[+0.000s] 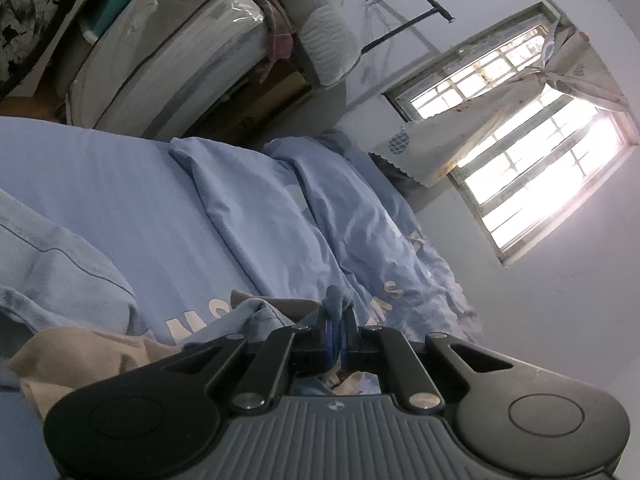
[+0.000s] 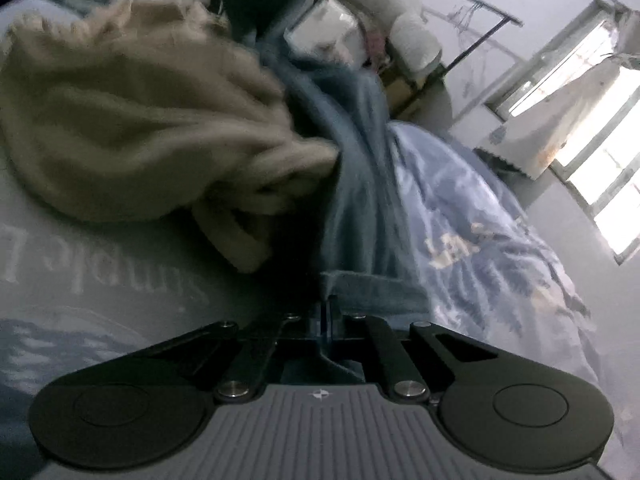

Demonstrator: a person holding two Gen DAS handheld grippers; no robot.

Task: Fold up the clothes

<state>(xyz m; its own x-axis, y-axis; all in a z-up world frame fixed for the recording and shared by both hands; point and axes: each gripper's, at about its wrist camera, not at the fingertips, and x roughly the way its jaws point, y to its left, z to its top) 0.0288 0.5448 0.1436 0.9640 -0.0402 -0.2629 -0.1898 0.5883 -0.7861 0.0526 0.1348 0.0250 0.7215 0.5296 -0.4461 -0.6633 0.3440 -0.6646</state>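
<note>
A blue denim garment (image 2: pixel 360 184) lies stretched along the bed, and its hem sits pinched in my right gripper (image 2: pixel 329 314), whose jaws stand closed on the cloth. Beside it on the left, a beige garment (image 2: pixel 140 120) is bunched in a heap that overlaps the denim. In the left wrist view my left gripper (image 1: pixel 338 334) is shut on a small fold of blue denim cloth (image 1: pixel 336 300) that pokes up between the pads. More denim (image 1: pixel 52 272) and the beige garment (image 1: pixel 80 352) lie to its lower left.
The clothes rest on a bed with a light blue sheet (image 1: pixel 120 184) and a crumpled blue duvet (image 1: pixel 360 232) with pale lettering. A bright barred window (image 1: pixel 532 176) with a curtain is on the right wall. Wrapped bedding (image 1: pixel 172 48) and a dark rail (image 1: pixel 404 24) stand beyond the bed.
</note>
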